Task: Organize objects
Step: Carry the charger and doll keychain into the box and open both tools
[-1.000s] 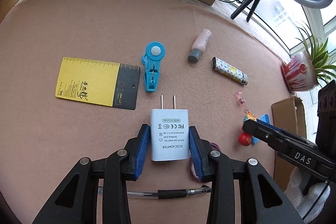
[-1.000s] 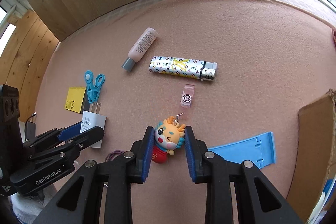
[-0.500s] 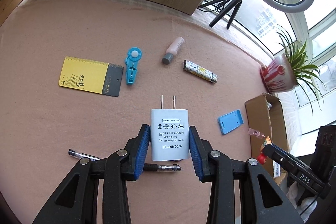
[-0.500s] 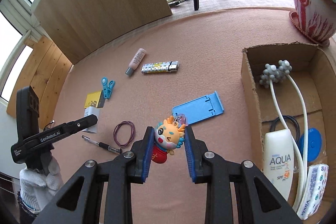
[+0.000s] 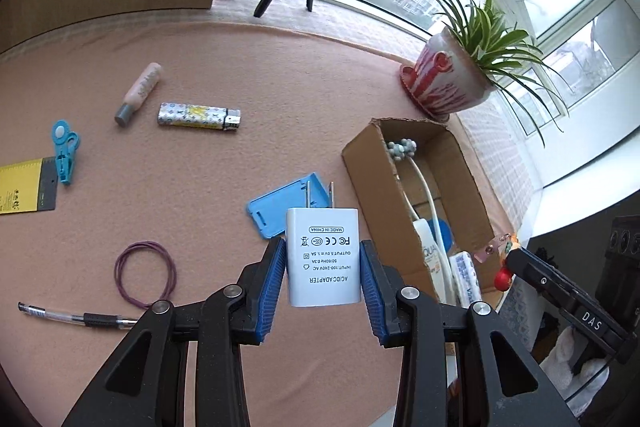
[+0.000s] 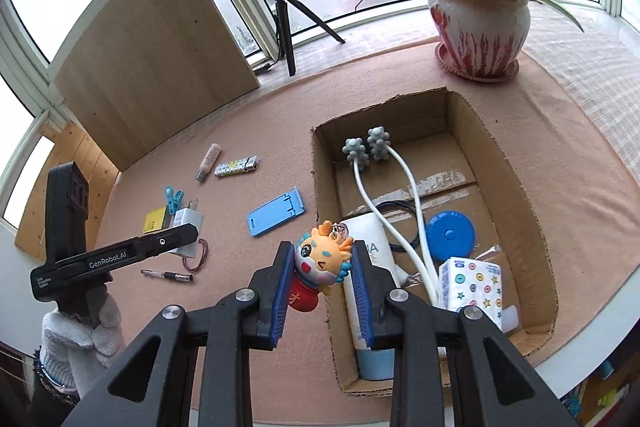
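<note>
- Holding the adapter (image 5: 322, 263), your left claw (image 5: 323, 283) has its pads clamped on both sides, prongs pointing away, above the worktop (image 5: 280, 75).
- Your right claw (image 6: 320, 283) grips the keychain (image 6: 320, 267) at the near-left wall of the box (image 6: 516, 187).
- Pen (image 5: 76, 317), hairband (image 5: 145, 274) and lighter (image 5: 199, 116) lie on the worktop.

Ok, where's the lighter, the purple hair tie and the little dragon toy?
lighter (image 5: 199, 116), left wrist view, patterned body.
purple hair tie (image 5: 120, 273), left wrist view, left side of loop.
dragon toy (image 6: 321, 259), right wrist view, face.
</note>
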The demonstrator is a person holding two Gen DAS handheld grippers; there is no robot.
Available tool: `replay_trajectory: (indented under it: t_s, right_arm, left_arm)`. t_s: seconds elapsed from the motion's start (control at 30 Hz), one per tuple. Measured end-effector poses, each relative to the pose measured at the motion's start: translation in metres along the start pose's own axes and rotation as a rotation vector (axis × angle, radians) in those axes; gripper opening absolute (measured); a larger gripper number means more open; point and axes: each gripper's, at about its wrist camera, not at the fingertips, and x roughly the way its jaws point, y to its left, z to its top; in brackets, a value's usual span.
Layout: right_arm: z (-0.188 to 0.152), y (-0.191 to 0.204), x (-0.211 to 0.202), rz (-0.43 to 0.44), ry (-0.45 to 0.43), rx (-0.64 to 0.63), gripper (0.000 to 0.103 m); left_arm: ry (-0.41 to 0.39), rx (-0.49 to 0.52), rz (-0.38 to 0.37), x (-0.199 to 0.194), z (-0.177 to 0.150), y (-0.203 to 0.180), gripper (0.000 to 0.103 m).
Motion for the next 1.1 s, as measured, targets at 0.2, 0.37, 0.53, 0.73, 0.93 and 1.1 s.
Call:
replay_trajectory:
  t_s: [0.2, 0.37, 0.53, 0.73, 0.93, 1.1]
  right_arm:
    - [0.000, -0.041, -0.016, -0.060, -0.023, 0.059, 0.026]
    - [-0.005, -0.064, -0.020, -0.078, -0.022, 0.086, 0.026]
    - [-0.006, -0.075, -0.016, -0.065, -0.006, 0.091, 0.026]
    - [-0.002, -0.079, -0.016, -0.068, -0.012, 0.072, 0.026]
    - [0.001, -0.084, -0.016, -0.056, -0.018, 0.068, 0.028]
    - [0.003, -0.082, -0.018, -0.060, -0.031, 0.060, 0.057]
  left_arm:
    - [0.018, 0.105, -0.036, 0.026, 0.010, -0.061, 0.040]
    - [0.041, 0.133, -0.047, 0.052, 0.017, -0.089, 0.040]
    - [0.048, 0.159, -0.031, 0.078, 0.028, -0.110, 0.040]
    - [0.031, 0.178, 0.005, 0.094, 0.041, -0.125, 0.040]
    - [0.026, 0.179, 0.019, 0.098, 0.048, -0.131, 0.056]
    - [0.016, 0.165, 0.036, 0.090, 0.045, -0.124, 0.057]
